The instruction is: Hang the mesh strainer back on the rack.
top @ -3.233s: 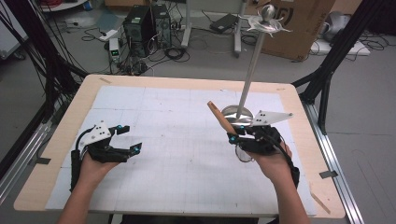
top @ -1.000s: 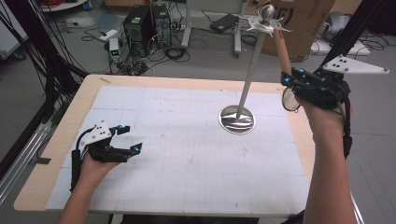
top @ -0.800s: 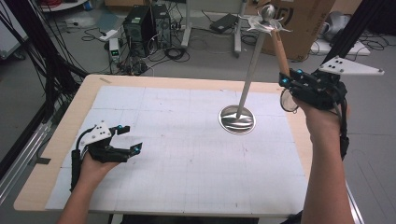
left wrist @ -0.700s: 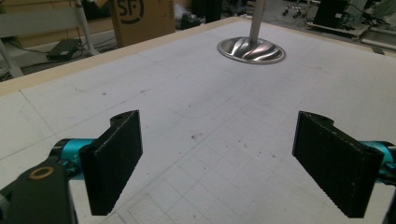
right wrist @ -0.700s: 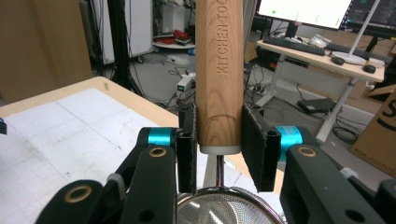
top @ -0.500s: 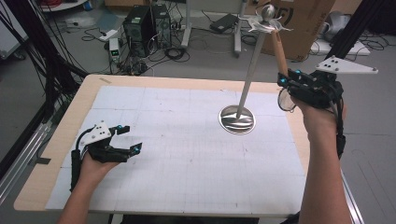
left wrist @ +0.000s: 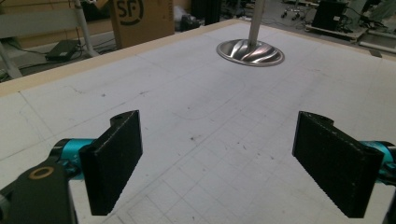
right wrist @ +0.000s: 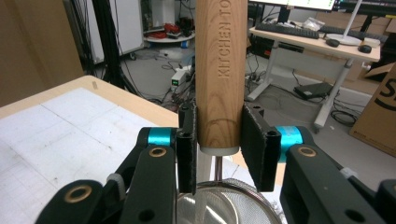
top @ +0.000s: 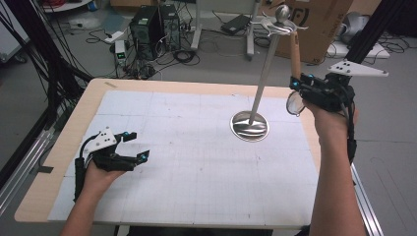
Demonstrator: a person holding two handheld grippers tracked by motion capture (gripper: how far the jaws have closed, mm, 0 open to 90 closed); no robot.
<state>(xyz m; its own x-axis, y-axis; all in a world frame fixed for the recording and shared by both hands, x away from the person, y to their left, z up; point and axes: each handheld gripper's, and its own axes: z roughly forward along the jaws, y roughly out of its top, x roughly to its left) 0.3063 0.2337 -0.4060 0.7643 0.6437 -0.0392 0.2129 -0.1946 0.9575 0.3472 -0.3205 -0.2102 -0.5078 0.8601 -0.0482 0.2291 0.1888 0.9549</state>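
The right gripper [top: 296, 84], clamped on the strainer's wooden handle [right wrist: 220, 70], should lift it slowly to catch a hook [top: 265, 25] of the stand [top: 260, 78], while the left gripper [top: 134, 147] rests wide open.

The utensil stand [top: 251, 124] rests on the bench [top: 196, 147], right of centre toward the far side. The strainer [top: 295, 56] hangs upright just right of the stand's pole, above the bench's right edge. Behind the bench, computer towers [top: 152, 24] sit on the floor.
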